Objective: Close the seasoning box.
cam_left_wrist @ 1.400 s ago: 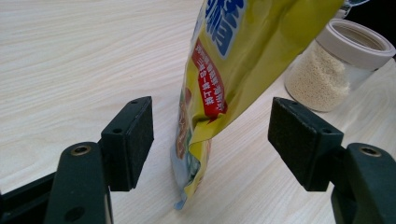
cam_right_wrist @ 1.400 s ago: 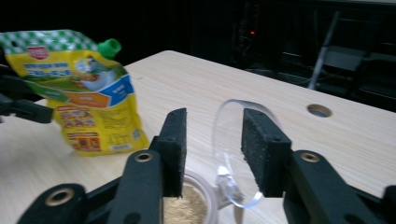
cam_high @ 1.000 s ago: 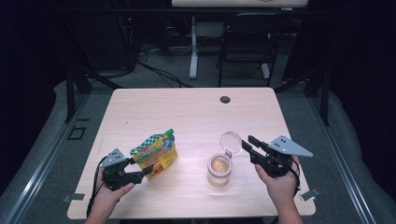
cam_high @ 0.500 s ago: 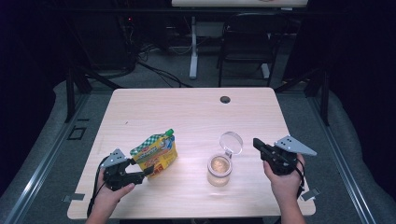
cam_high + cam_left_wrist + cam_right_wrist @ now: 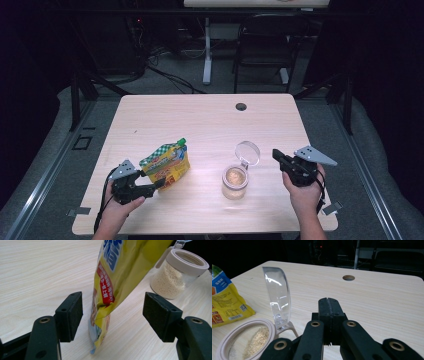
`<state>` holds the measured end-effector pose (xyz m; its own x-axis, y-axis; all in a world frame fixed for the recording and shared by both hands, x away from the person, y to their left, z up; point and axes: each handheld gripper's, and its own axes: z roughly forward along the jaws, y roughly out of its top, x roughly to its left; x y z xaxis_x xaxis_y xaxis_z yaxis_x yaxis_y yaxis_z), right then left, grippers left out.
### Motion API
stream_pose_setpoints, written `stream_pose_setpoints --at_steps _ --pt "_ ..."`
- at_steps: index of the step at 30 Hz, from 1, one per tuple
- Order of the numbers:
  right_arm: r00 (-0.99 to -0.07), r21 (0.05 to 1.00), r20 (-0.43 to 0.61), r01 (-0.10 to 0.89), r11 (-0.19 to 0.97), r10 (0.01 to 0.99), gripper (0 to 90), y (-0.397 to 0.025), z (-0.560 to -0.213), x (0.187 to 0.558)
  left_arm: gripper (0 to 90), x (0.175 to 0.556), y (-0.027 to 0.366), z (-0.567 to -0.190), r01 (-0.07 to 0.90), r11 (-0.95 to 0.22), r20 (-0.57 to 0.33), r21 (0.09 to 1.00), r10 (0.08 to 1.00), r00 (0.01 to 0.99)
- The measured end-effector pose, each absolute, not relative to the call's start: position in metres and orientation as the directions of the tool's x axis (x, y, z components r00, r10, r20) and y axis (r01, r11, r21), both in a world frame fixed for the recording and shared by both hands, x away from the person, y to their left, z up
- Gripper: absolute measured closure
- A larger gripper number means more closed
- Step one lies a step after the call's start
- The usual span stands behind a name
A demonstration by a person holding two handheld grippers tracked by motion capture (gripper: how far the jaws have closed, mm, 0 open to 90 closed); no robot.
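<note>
A yellow snack pouch (image 5: 167,164) with a green cap stands tilted on the wooden table (image 5: 200,125), left of centre. My left gripper (image 5: 150,186) is open, and its jaws straddle the pouch's lower corner (image 5: 105,315) without touching it. A clear jar (image 5: 235,181) of pale grains stands right of centre, its transparent hinged lid (image 5: 248,152) flipped up. My right gripper (image 5: 278,155) is shut on nothing, a short way right of the lid. In the right gripper view the shut gripper (image 5: 329,305) points past the upright lid (image 5: 278,295) and the jar's rim (image 5: 222,345).
A round cable hole (image 5: 241,106) sits near the table's far edge. A chair (image 5: 270,45) and a table leg stand on the dark floor beyond. The jar (image 5: 175,277) stands just right of the pouch in the left gripper view.
My right gripper has drawn back to the right, away from the jar's lid. The left gripper, pouch and jar have stayed put.
</note>
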<state>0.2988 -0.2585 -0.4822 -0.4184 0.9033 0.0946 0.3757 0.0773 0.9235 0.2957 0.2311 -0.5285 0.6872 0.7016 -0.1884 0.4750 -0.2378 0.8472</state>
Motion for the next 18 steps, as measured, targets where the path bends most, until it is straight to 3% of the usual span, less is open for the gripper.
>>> stream_pose_setpoints --at_steps 18 --pt "-0.422 0.905 0.1 0.416 0.094 0.901 90.0 -0.25 -0.497 0.311 32.9 0.295 0.231 -0.529 0.48 -0.232 -0.195 0.846 0.704 0.683"
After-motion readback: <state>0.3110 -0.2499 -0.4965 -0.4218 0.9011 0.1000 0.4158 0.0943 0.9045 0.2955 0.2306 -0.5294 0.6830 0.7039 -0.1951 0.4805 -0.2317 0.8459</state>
